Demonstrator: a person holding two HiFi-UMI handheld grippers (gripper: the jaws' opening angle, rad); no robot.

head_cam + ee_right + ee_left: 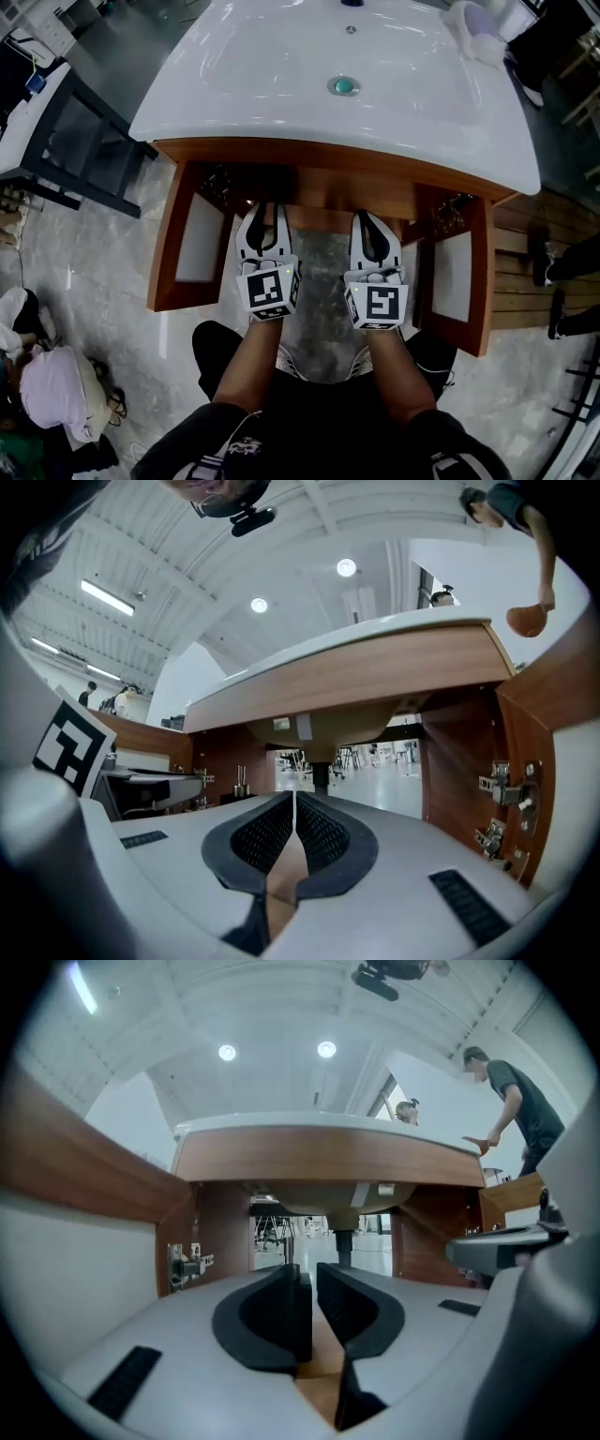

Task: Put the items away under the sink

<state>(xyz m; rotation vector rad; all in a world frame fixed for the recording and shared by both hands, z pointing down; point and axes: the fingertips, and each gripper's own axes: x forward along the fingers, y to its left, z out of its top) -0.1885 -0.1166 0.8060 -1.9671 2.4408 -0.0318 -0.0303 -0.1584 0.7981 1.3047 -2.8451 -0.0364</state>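
Observation:
A wooden vanity cabinet point(328, 178) under a white sink point(281, 66) stands with both doors swung out, the left door point(178, 246) and the right door point(466, 281). My left gripper point(267, 212) points level into the opening, its jaws a narrow gap apart with nothing between them point(314, 1277). Beside it my right gripper point(368, 219) is shut and empty point(294, 799). The drain pipe point(343, 1241) hangs under the basin inside. A small upright metal piece point(241, 780) stands inside at the left; I cannot tell what it is. No loose item shows in my grippers.
Door hinges point(502, 789) stick out of the right wall. A black-framed table point(66, 141) stands at the left, with bags and clothes point(52, 384) on the floor below it. Wooden slats point(530, 234) and a person's feet point(562, 262) are at the right. A white object point(476, 33) lies on the sink top.

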